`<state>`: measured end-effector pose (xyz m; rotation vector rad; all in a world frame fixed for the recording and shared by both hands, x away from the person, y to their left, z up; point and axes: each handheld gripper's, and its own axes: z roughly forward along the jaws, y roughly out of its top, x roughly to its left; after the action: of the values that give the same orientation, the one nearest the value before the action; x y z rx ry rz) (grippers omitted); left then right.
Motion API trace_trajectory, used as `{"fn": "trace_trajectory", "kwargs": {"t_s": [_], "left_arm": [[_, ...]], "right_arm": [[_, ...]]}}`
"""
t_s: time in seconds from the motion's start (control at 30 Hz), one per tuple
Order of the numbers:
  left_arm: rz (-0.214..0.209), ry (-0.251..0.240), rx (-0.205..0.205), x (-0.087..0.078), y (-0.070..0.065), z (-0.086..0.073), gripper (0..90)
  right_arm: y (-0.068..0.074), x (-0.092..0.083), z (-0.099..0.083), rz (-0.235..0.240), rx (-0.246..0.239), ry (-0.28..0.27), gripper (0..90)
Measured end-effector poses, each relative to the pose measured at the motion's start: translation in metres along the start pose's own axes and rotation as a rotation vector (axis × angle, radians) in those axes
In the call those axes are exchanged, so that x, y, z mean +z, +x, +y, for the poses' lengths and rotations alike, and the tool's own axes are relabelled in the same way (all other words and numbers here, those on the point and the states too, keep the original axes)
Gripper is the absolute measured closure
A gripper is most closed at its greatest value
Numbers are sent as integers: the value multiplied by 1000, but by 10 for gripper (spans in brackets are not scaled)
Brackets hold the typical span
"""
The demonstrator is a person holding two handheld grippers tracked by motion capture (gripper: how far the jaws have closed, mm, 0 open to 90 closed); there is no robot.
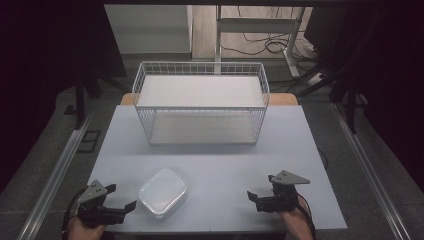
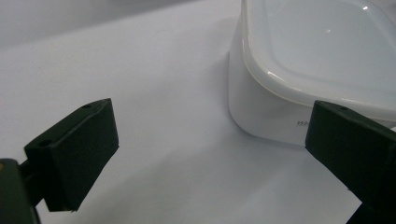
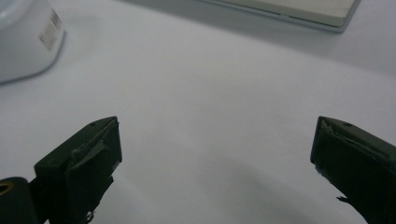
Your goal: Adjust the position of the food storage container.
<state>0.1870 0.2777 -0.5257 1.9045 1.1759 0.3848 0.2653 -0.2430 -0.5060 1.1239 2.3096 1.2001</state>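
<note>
While both our hands rest at the near edge of the table (image 1: 210, 150), we see the white plastic container (image 1: 162, 193) standing between them, closer to the left side. It is a rounded square box with a lid on it, and it sits flat on the pale table surface. Our left gripper (image 1: 121, 198) lies just beside the container, at its left, with the jaws spread wide and nothing between them. From the left gripper view, the container (image 2: 266, 100) is near, a little ahead and to the right; one black jaw stands in front of its lower wall, but we cannot tell whether it touches the wall, and the other jaw is well apart from it over the bare table. Some small print is on that wall, too small for us to read. Our right gripper (image 1: 253, 199) is well apart from the container, on its right, and its jaws are also spread wide and hold nothing. In the right gripper view a corner of the container (image 3: 28, 42) with a small label appears at the upper left. Farther back on the table stands a white wire basket (image 1: 200, 70) with a pale board inside it.
</note>
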Motion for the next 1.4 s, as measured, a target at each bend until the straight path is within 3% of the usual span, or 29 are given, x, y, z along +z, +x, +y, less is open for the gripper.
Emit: {"fn": "trace_trajectory", "kwargs": {"t_s": [0.17,0.43,0.53,0.7,0.83,1.0,1.17,1.27,1.4], "left_arm": [[-1,0,-3,0,0,0,27],[-43,32,-37,2,1,1,48],[-50,40,-30,3,-1,1,47],[-63,49,-18,3,-5,2,101],[-94,44,7,1,-12,5,239],[-147,51,14,-3,-19,8,508],[-174,119,43,-2,-29,8,787],[-191,155,61,5,-36,8,842],[-145,173,67,13,-42,12,892]], "right_arm": [[2,-1,1,20,-17,-13,6],[4,-3,1,19,-25,28,0],[5,-2,1,24,-34,34,0],[5,-1,1,-5,-37,29,0],[5,0,1,-22,-41,27,0],[5,0,2,-41,-36,6,0],[5,0,3,-67,-14,-10,0],[4,1,3,-74,-10,-7,0],[4,1,3,-78,1,-2,0]]}}
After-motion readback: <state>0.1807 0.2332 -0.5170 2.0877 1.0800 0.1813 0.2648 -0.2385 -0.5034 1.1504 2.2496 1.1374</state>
